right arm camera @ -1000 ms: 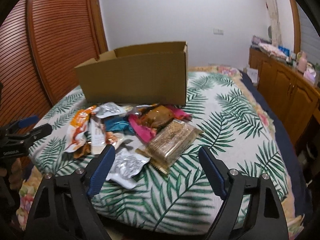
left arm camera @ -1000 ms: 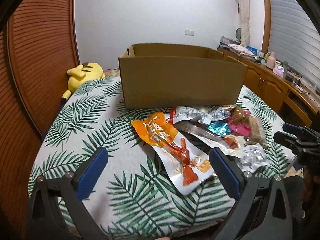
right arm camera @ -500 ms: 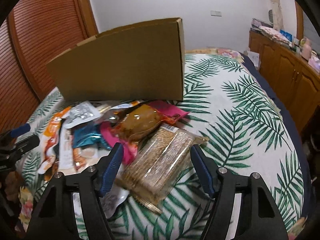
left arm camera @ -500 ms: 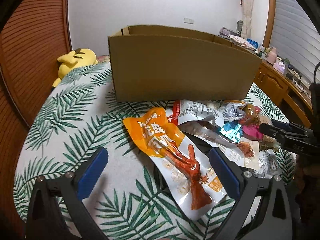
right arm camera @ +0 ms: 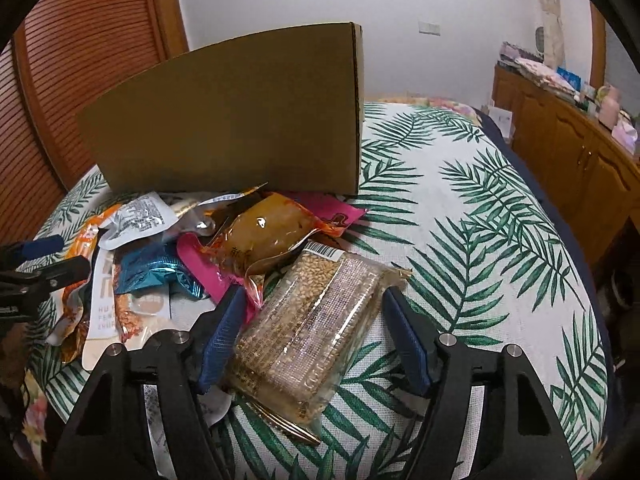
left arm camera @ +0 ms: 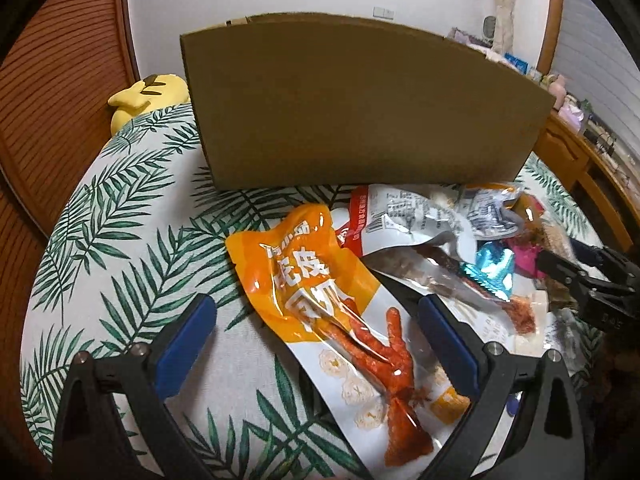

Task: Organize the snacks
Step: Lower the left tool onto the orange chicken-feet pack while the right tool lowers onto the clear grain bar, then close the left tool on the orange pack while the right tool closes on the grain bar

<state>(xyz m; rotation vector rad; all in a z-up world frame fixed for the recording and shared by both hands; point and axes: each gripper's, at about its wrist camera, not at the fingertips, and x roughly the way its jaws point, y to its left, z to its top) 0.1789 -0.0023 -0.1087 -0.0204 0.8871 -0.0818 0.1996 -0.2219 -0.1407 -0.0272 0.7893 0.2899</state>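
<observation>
At the near edge of the bed (right arm camera: 500, 208), my right hand-held gripper (right arm camera: 310, 332) stands wide open astride the clear sesame-bar pack (right arm camera: 308, 320), one blue pad at each long side, neither visibly pressing it; the hold is not yet made. The pack's long axis runs away from me and slightly right, roughly in line with the fingers, so a straight close should take it across its narrow width. My left hand-held gripper (left arm camera: 316, 344) is equally wide open and empty, poised over the orange chicken-foot packet (left arm camera: 332, 308), whose long axis runs diagonally from far left to near right between the pads; I judge that crossing angle a less tidy grip than the right's. Beyond both lies the loose heap of snacks: a yellow-brown pouch (right arm camera: 268, 236), a pink wrapper (right arm camera: 340, 216), a teal foil packet (right arm camera: 156, 272) and a white printed sachet (left arm camera: 400, 216). Farther still, toward the bed's middle, stands the open cardboard box (left arm camera: 360, 108), the likely destination, its near wall touching the pile's far side. A yellow plush toy (left arm camera: 148, 96) rests at the far left corner.
</observation>
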